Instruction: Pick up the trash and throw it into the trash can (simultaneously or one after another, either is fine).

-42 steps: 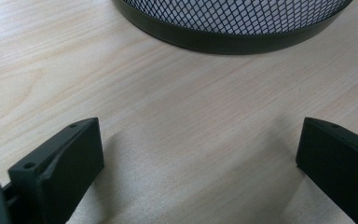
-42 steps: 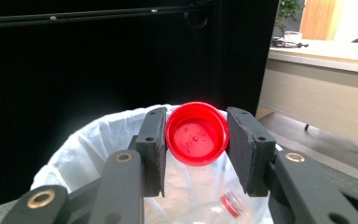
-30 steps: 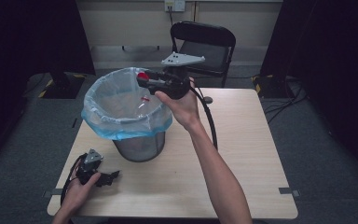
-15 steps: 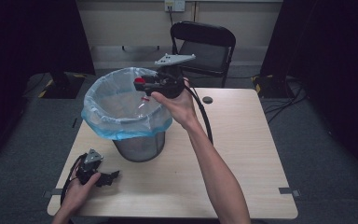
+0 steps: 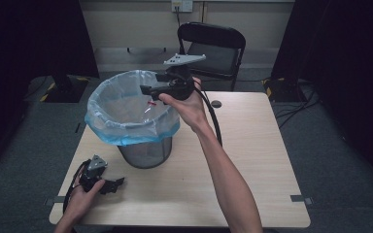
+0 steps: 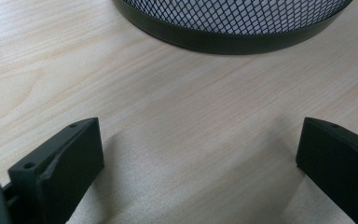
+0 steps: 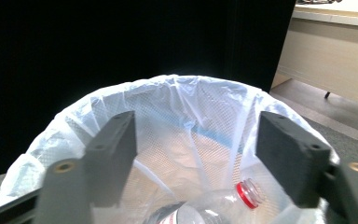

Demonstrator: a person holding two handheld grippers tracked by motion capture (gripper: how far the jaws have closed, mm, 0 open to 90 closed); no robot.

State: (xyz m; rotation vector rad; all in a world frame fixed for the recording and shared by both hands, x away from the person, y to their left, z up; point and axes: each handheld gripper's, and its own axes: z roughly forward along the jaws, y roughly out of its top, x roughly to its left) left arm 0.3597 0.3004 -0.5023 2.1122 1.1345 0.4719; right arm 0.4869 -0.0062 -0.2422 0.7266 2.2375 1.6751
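Thing: clear plastic bottle with red neck ring [image 7: 205, 207], lying inside the black mesh bin with blue-white liner [image 5: 126, 127].
Handling: probably empty, light, slippery, crushable; grip at the neck.
Right gripper [image 7: 193, 154]: jaws just opened, spread, nothing between.
Left gripper [image 6: 198, 163]: jaws spread above the pale wooden table [image 5: 252, 160].

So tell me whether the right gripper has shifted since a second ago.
Barely: the right gripper remains above the bin's far rim, before the chair; its jaws have just opened, nothing between them.

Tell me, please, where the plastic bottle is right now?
The plastic bottle lies inside the lined mesh bin on the table's left half, below the open right gripper, whose jaws have just been opening with nothing between them.
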